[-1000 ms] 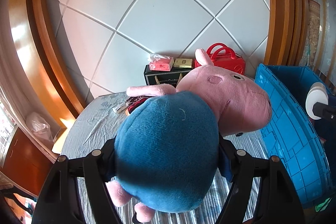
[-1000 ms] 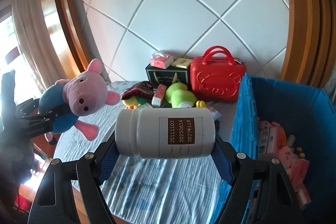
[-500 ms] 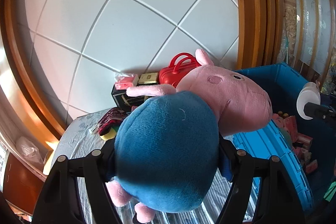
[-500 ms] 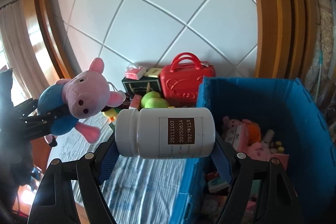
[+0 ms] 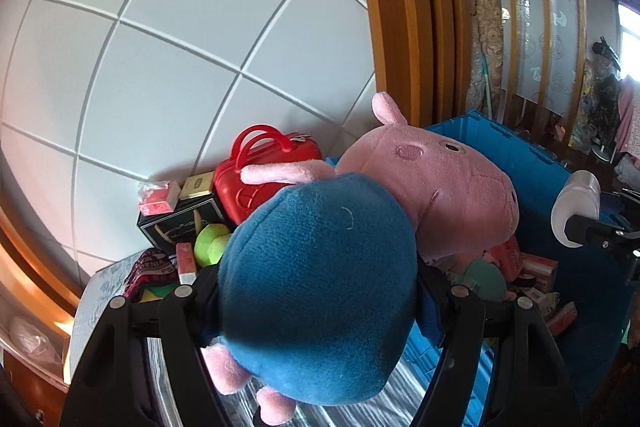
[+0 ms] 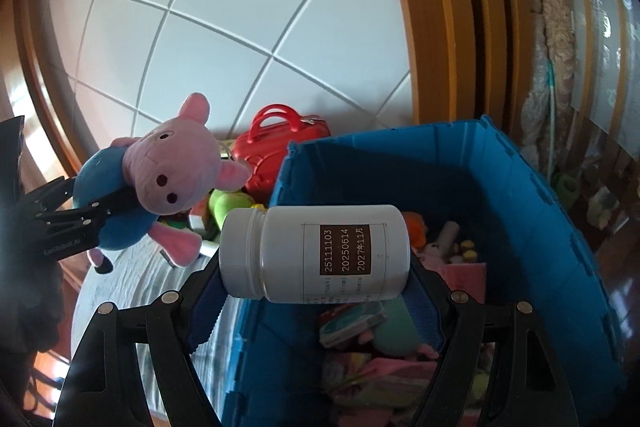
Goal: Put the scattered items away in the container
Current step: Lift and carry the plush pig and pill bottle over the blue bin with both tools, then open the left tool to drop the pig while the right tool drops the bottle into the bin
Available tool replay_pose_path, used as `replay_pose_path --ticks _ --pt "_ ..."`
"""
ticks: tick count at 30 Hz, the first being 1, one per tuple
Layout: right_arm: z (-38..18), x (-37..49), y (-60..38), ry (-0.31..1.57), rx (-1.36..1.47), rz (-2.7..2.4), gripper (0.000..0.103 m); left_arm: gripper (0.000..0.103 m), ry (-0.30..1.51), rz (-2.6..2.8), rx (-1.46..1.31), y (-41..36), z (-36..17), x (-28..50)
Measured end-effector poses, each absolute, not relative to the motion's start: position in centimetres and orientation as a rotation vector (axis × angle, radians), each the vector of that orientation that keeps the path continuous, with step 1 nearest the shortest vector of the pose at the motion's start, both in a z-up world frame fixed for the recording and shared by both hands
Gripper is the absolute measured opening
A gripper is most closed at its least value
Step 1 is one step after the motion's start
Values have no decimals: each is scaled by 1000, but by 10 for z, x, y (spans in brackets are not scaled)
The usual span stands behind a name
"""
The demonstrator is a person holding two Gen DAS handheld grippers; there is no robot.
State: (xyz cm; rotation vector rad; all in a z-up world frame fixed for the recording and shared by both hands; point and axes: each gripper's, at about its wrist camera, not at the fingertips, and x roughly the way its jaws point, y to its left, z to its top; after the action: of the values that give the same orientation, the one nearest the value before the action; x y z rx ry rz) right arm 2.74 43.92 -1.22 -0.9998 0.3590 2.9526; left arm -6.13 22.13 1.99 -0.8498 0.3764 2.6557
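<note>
A plush pig (image 5: 320,307) with a pink head and blue body fills the left wrist view; my left gripper (image 5: 318,291) is shut on its blue body. The same plush pig (image 6: 156,187) shows at the left of the right wrist view, hanging over the table's edge. My right gripper (image 6: 316,279) is shut on a white bottle (image 6: 316,255) lying crosswise, its cap to the left, held above the near left corner of the blue container (image 6: 520,211). The bottle (image 5: 576,207) also appears at the right of the left wrist view, over the blue container (image 5: 516,147).
The container holds several toys and packets (image 6: 372,319). On the striped tablecloth (image 6: 132,291) behind stand a red toy suitcase (image 5: 264,179), a black box (image 5: 176,223) with small boxes on top, a green plush (image 5: 210,247) and a dark knitted item (image 5: 150,267). A white tiled wall rises behind.
Both grippers have swung right with their loads. The container has come from the right edge toward the middle of both views; the bottle now hangs over its corner.
</note>
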Motion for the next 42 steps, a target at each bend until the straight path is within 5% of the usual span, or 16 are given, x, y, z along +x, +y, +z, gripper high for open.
replay_pose_path --ticks 37,41,42 --pt "-38 107 555 527 -951 2597 79 75 515 2310 -722 426 17 -105" --pt "-36 109 559 519 -929 2595 80 100 506 2296 -730 431 19 -108" --pt "-35 109 559 517 -928 2595 94 103 523 2293 -740 434 18 -110"
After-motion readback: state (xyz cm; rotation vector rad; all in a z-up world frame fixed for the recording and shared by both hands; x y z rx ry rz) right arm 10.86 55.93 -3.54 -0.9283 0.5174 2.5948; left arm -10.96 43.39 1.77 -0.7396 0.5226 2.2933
